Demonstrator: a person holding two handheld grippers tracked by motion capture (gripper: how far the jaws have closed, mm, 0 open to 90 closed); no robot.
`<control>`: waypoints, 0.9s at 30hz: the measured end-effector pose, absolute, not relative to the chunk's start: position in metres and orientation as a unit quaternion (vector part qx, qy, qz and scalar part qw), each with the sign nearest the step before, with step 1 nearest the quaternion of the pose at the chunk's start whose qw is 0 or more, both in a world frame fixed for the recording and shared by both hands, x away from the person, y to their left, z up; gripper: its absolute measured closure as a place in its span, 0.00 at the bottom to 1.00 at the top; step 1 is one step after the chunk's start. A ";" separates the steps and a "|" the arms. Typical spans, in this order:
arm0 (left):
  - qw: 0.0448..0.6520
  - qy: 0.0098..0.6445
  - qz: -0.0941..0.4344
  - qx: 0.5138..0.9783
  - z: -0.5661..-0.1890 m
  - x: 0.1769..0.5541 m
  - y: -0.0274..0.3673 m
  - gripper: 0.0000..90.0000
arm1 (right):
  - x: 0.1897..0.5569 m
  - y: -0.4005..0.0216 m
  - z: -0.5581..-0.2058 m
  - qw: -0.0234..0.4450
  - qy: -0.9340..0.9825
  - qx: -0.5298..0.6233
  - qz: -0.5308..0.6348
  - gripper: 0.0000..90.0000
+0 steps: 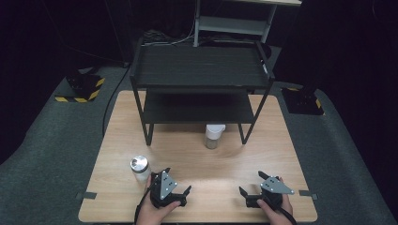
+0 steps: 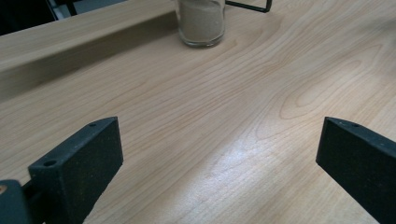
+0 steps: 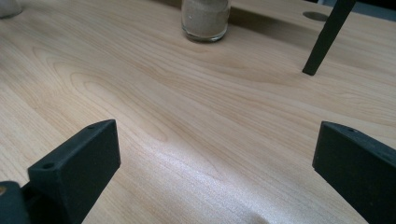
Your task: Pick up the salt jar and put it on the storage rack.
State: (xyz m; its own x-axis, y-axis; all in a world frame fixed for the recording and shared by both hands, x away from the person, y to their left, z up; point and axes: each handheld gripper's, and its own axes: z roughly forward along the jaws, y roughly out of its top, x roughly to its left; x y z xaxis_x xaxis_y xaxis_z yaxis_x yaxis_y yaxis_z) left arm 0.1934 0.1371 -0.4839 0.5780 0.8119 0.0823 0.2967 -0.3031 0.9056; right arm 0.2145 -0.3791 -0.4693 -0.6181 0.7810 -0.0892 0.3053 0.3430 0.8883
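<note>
Two grippers: left gripper (image 1: 179,185) and right gripper (image 1: 250,183), both wide, holding nothing, at the near table (image 1: 211,164) edge.
Silver-lid jar (image 1: 140,169): just left of left gripper.
White-lid jar (image 1: 214,136): far centre, by rack (image 1: 199,70).

High view above table (image 1: 197,164) near edge, facing 12 o'clock, downward, both gripper cams low, close to wood, sharing sand jar (image 2: 201,23) approx 12 o'clock
</note>
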 end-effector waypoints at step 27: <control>0.489 0.363 0.268 0.746 -0.483 0.182 0.148 0.01 | 0.210 -0.382 -0.472 0.265 0.766 0.356 0.464 0.00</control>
